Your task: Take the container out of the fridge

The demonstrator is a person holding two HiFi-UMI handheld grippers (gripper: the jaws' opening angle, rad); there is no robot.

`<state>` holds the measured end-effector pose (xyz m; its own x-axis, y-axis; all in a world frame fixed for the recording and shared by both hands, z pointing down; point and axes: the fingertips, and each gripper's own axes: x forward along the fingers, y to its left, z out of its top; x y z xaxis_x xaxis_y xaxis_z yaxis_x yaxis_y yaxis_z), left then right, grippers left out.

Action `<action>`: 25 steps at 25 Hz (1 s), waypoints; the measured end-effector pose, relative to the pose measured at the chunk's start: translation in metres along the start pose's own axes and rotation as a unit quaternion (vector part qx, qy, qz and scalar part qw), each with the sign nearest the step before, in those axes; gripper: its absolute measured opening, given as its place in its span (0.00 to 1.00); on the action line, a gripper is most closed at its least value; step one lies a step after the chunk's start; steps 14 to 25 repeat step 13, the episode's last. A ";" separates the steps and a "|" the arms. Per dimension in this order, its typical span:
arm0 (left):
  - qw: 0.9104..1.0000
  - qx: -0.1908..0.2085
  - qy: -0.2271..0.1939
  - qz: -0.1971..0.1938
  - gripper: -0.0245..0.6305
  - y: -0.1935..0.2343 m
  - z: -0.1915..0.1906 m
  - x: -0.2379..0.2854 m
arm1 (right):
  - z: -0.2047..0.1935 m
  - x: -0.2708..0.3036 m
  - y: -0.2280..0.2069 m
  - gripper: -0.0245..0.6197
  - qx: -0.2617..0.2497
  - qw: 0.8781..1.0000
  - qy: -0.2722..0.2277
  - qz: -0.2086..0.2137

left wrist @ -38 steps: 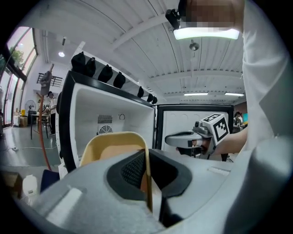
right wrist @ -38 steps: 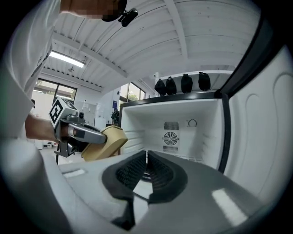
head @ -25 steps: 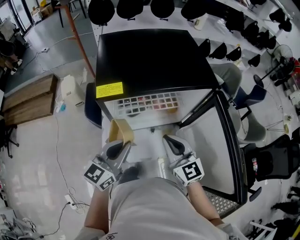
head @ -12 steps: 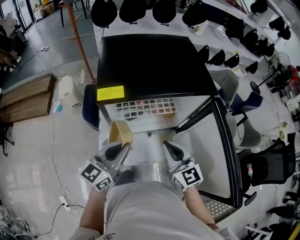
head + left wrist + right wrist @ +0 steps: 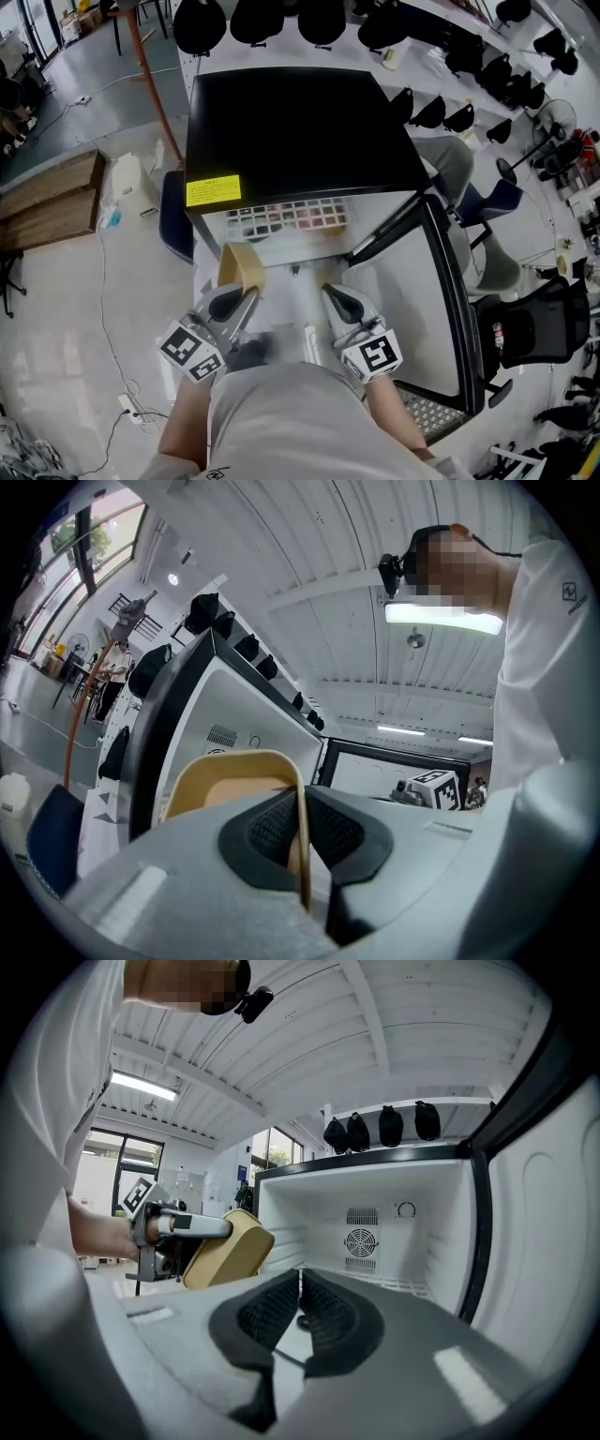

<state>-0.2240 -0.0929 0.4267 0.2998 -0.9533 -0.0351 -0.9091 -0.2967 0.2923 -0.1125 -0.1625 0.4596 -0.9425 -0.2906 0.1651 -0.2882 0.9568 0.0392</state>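
Note:
A tan open-topped container hangs just outside the open black fridge, in front of its left edge. My left gripper is shut on the container's near wall. In the left gripper view the thin tan wall is pinched between the dark pads. My right gripper hovers beside it at the fridge mouth, shut with nothing held. The right gripper view shows its jaws together, the container to the left, and the white fridge interior beyond.
The fridge door stands swung open on the right. A tray of small coloured items lies on an upper shelf inside. A wooden bench and a white jug are on the left, office chairs on the right.
Almost nothing: the head view has shifted slightly, and both grippers and the container stay where they were in front of the fridge.

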 end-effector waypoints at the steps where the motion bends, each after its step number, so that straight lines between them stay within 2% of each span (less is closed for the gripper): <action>1: 1.000 0.000 -0.001 -0.001 0.06 0.000 0.000 0.001 | 0.000 0.000 -0.001 0.06 0.000 1.000 0.000 -0.001; 25: 1.000 0.003 0.003 0.000 0.06 -0.002 0.000 0.006 | 0.001 -0.003 -0.006 0.06 0.000 1.000 0.001 -0.006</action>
